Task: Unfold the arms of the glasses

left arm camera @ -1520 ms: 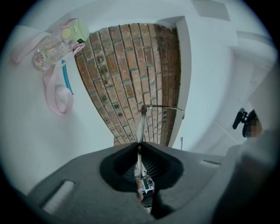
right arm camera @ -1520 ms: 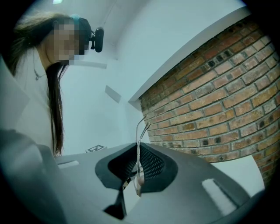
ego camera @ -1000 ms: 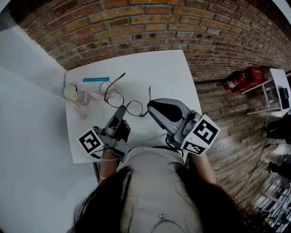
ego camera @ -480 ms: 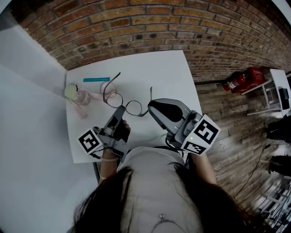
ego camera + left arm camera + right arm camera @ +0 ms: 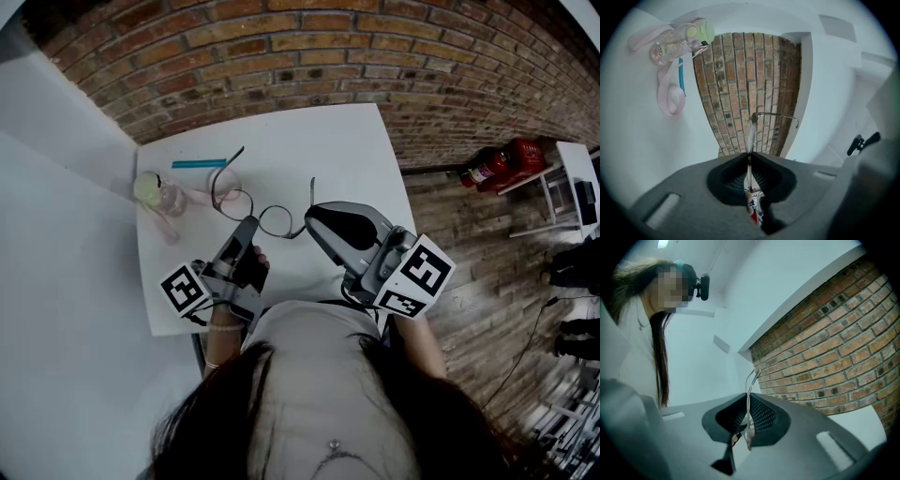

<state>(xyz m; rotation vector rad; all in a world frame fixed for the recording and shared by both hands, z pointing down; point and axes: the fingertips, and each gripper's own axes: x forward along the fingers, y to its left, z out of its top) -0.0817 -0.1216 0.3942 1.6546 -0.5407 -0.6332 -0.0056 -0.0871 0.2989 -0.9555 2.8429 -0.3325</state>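
Note:
Both grippers hold the thin wire-rimmed glasses [image 5: 251, 205] up over the white table [image 5: 328, 141]. My left gripper [image 5: 250, 226] is shut on the frame near the bridge, my right gripper [image 5: 310, 218] on the frame's right end. One arm stands out to the far left and the other points away beside the right gripper. In the left gripper view the glasses [image 5: 750, 132] show edge-on, rising from the shut left gripper [image 5: 749, 157]. In the right gripper view a thin piece of the glasses [image 5: 751, 383] sticks up from the shut right gripper [image 5: 747, 420].
A clear bottle with a green cap and pink strap [image 5: 156, 194] lies at the table's left edge, with a teal stick [image 5: 198, 164] behind it. A brick wall runs along the table's far side. A red fire extinguisher [image 5: 497, 161] lies on the floor to the right.
The tip of the glasses' left arm has swung a little further left and away. Both grippers have kept their hold and hardly moved.

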